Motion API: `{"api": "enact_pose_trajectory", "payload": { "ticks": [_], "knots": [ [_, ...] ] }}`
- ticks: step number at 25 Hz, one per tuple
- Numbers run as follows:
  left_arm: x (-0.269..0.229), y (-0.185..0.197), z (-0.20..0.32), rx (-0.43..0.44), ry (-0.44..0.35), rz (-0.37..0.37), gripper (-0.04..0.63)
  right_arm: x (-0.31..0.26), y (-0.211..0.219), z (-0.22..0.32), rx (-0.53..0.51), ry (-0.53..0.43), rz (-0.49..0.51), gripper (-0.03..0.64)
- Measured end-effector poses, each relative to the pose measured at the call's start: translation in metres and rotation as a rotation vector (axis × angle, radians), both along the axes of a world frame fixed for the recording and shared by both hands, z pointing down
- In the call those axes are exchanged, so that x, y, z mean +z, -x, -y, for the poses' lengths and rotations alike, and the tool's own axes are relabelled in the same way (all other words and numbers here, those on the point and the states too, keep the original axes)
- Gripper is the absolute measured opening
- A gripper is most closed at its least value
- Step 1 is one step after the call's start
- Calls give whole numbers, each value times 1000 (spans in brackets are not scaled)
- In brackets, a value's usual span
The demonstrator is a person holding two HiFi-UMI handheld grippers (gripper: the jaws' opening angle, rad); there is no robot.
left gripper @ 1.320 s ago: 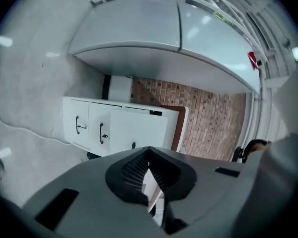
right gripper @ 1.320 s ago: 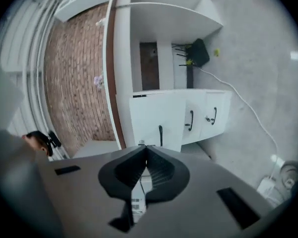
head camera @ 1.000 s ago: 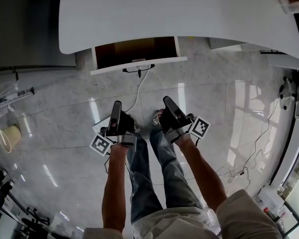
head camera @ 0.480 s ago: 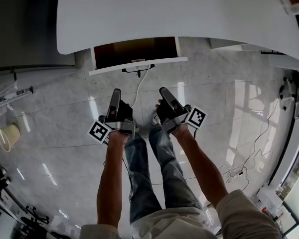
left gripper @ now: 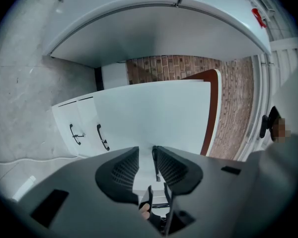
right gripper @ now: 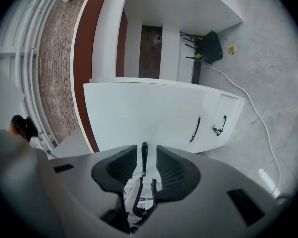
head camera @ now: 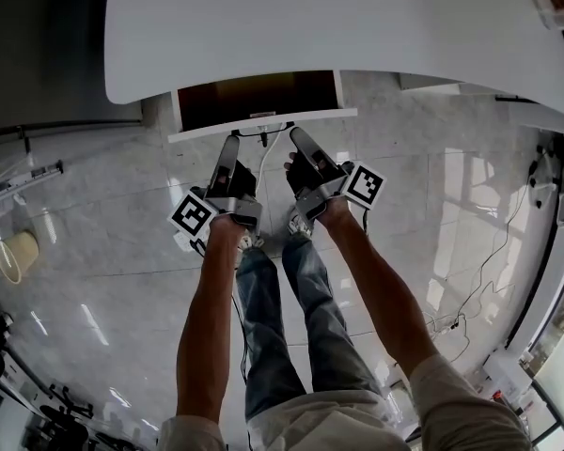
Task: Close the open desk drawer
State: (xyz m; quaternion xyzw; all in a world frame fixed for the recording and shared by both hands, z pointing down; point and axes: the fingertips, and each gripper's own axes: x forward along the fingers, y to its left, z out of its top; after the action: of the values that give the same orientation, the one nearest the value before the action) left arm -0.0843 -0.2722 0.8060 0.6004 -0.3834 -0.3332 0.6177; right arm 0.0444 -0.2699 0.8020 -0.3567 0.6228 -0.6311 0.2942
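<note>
Lining up for the push looks to be the step in hand: the drawer point(head camera: 254, 97) stands pulled out from under the desk's near edge, toward its left corner, with its dark brown inside showing. Its flat white front panel point(head camera: 305, 116) is smooth and matte, with a thin edge, and carries a slim dark handle point(head camera: 261, 132) at its middle. The left gripper point(left gripper: 145, 152) and right gripper point(right gripper: 146, 151) point level at that panel, close on either side of the handle. Each pair of ribbed black jaws has just been opening and now stands apart, gripping nothing. The handle shows through each gap, but no pad presses on it. Whether the tips already touch the panel cannot be told. The next move, as I judge it, is a straight, even shove on the rigid front, kept square so the drawer does not skew on its runners. The desk point(head camera: 338, 26) is a broad white slab with rounded corners. A white cable point(head camera: 260, 175) trails below it over the glossy, marble-patterned floor point(head camera: 103, 242). A white cabinet point(left gripper: 82, 125) with two dark handles stands beside the drawer, and rough brick wall point(left gripper: 164, 68) lies behind.
</note>
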Motion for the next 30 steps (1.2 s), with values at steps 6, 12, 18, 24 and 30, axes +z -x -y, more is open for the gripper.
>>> {"api": "enact_pose_trajectory", "payload": {
  "ticks": [6, 12, 18, 24, 30],
  "knots": [
    [-5, -1, 2, 2, -7, -6, 107, -9, 7, 14, 9, -16, -24, 57],
    [-9, -2, 2, 5, -23, 4, 38, -9, 7, 13, 19, -19, -38, 55],
    [-12, -1, 3, 7, -32, 37, 35, -9, 5, 13, 42, 9, -74, 55],
    [-10, 8, 66, 14, 0, 93, 35, -8, 12, 75, 49, 35, -101, 55],
    [-13, 7, 81, 60, 3, 205, 34, -9, 11, 87, 75, 54, -111, 55]
  ]
}}
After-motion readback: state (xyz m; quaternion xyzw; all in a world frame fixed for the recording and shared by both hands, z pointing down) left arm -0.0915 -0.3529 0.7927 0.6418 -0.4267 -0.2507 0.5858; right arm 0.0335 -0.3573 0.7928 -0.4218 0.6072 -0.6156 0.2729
